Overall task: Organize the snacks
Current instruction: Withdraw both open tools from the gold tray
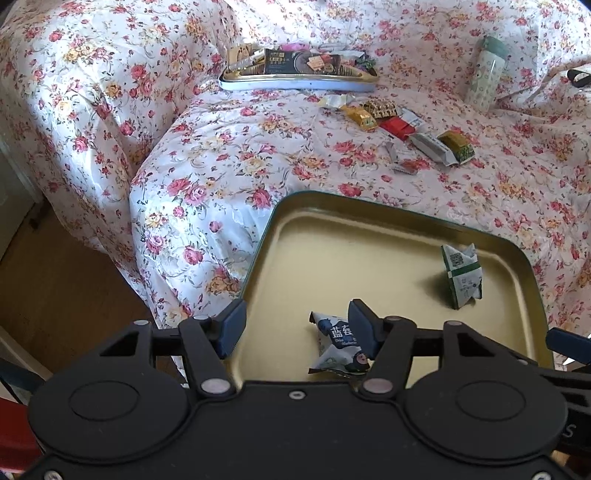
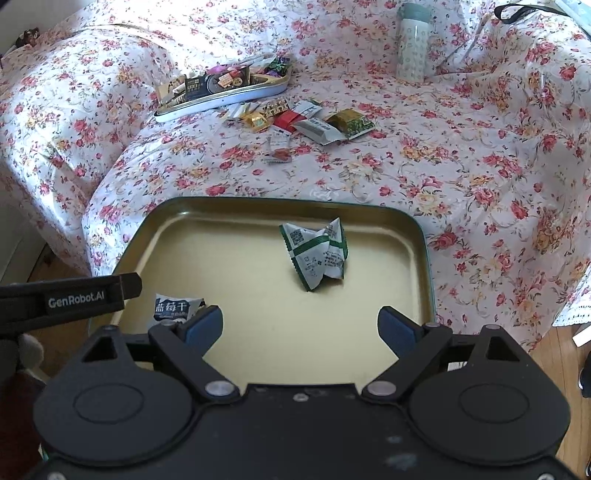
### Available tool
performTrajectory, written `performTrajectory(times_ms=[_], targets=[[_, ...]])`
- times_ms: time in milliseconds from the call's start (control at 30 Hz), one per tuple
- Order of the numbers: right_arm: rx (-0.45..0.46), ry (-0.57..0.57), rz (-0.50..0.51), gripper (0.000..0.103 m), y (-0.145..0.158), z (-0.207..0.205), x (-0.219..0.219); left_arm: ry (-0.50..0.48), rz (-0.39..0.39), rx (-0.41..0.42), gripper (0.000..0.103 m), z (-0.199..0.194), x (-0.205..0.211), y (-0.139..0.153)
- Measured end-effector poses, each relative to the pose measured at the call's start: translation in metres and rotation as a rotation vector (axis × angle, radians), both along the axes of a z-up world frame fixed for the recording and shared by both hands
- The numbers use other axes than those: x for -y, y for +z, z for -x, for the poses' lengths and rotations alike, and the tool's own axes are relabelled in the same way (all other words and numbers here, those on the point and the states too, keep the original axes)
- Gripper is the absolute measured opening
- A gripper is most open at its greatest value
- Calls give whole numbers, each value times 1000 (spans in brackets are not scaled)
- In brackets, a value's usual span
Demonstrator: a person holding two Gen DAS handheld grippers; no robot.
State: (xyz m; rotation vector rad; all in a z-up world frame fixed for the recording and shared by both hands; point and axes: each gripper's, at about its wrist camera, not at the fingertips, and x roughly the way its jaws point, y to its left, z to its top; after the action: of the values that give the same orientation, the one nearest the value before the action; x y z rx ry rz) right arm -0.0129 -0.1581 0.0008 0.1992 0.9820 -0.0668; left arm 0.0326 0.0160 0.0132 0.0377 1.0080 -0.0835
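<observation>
A gold tin tray (image 1: 332, 236) (image 2: 229, 258) lies near me on the floral cover. In it are a green-and-white packet (image 1: 461, 277) (image 2: 317, 251) and a blue-and-white packet (image 1: 338, 347) (image 2: 173, 306). My left gripper (image 1: 295, 325) is open over the tray's left corner, its right finger in front of the blue packet. My right gripper (image 2: 301, 328) is open and empty over the tray's near part. A second tin (image 1: 295, 83) (image 2: 221, 96) full of snacks lies farther back. Several loose snacks (image 1: 406, 125) (image 2: 314, 120) lie beside it.
A pale patterned bottle (image 1: 485, 74) (image 2: 413, 40) stands at the back right. The floral cover's edge drops to a wooden floor (image 1: 66, 280) on the left. A black strap (image 2: 517, 11) lies at the far right.
</observation>
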Motion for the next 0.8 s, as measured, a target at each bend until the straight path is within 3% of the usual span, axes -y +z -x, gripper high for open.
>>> performTrajectory(times_ms=[800], targets=[[-51, -19, -28, 95, -6, -25, 13, -34, -8, -60, 65, -38, 5, -7]])
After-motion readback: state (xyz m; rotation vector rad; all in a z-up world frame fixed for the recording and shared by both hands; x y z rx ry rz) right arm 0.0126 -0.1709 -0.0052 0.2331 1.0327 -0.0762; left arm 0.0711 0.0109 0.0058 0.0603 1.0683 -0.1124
